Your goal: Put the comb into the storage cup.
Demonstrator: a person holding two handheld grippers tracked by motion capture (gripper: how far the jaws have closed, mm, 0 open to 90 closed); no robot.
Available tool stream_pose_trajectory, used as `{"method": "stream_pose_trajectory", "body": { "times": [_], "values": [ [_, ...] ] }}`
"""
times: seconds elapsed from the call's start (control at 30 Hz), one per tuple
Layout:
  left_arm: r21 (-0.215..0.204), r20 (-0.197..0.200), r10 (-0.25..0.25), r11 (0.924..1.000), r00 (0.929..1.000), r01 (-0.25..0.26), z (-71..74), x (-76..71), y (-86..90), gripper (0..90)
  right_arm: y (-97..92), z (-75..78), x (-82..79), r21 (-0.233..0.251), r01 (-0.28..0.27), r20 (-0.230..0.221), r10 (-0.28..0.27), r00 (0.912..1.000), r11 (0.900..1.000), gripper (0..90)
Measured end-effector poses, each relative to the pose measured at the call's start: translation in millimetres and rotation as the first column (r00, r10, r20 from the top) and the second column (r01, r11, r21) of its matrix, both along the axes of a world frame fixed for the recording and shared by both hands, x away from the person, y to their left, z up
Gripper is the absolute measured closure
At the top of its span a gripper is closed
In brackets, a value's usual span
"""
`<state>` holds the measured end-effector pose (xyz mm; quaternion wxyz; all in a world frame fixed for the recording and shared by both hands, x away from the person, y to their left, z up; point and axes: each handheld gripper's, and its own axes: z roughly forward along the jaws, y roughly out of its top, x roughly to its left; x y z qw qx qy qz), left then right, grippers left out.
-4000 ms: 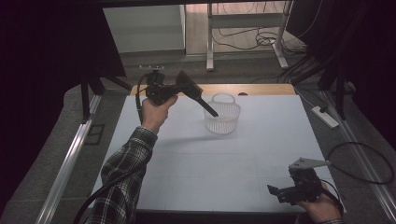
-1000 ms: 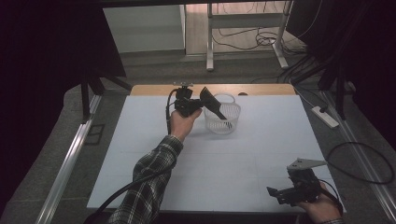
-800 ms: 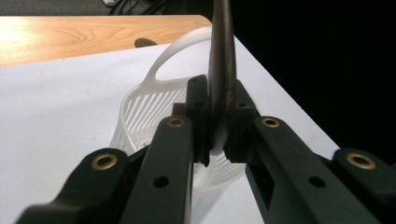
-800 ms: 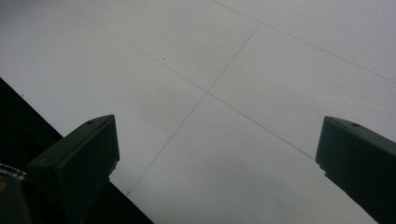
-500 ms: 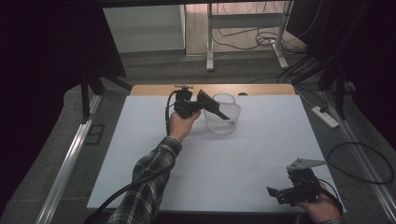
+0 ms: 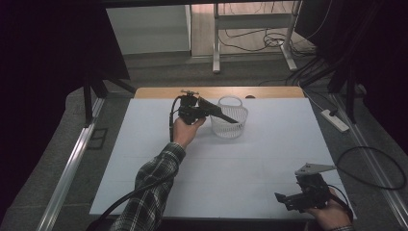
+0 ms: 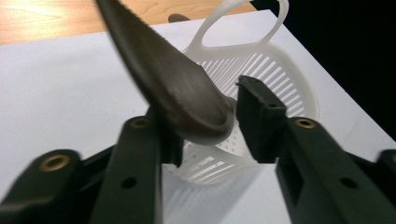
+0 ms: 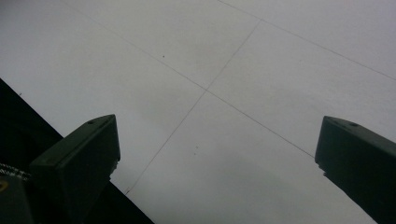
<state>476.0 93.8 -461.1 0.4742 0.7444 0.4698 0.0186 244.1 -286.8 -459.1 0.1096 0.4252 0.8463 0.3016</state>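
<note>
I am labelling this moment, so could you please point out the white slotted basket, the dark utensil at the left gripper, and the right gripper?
white slotted basket (image 6: pixel 230 122): high view, its slotted side wall.
dark utensil (image 7: pixel 180 81): left gripper view, its broad dark body.
right gripper (image 6: pixel 281 198): high view, between its fingertips.

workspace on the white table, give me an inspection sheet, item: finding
surface: white table top, thin seam lines, wooden strip along its far edge.
job's things: white slotted basket with a loop handle, upright near the far edge; dark spoon-like utensil above it, lying against one of the fingers and clear of the other.
clutter: small dark item on the wooden strip, too small to tell.
grippers: left gripper over the basket, its jaws just been opening, a gap beside the utensil; right gripper at the near right corner, jaws wide, nothing between them.
cables: black cable looped right of the table; more under the far desk.
surroundings: power strip, grey floor, dark curtains.
</note>
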Motion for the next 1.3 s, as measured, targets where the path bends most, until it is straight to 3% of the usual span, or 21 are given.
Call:
{"method": "stream_pose_trajectory", "body": {
  "times": [0.33,0.6,0.83,1.1,1.3],
  "values": [
    [0.081,0.02,-0.004,0.9967,0.9998,0.003,-0.5,-1.4,-3.8,48.1,0.0,0.0,0.0,-0.001,0.0,0.0,0.0,1.0,1.0,0.2],
    [0.11,0.035,-0.002,0.9939,0.9994,-0.002,1.0,-3.5,-4.2,37.7,0.3,0.0,-0.1,-0.004,-0.001,0.0,0.001,1.0,1.0,0.3],
    [0.174,0.055,0.002,0.9848,0.9985,-0.012,3.4,-5.8,-1.7,27.4,0.3,-0.1,-0.1,-0.007,-0.002,0.001,0.002,1.0,1.0,0.3],
    [0.175,0.051,-0.02,0.9845,0.9985,0.011,3.3,-9.9,3.5,18.5,0.5,-0.2,0.1,-0.007,-0.003,0.001,0.003,1.0,1.0,0.3],
    [0.209,0.062,-0.025,0.9779,0.9978,0.011,5.7,-13.4,7.1,14.5,0.5,0.2,-0.3,-0.006,0.002,0.005,-0.002,1.0,1.0,0.3]
  ]
}}
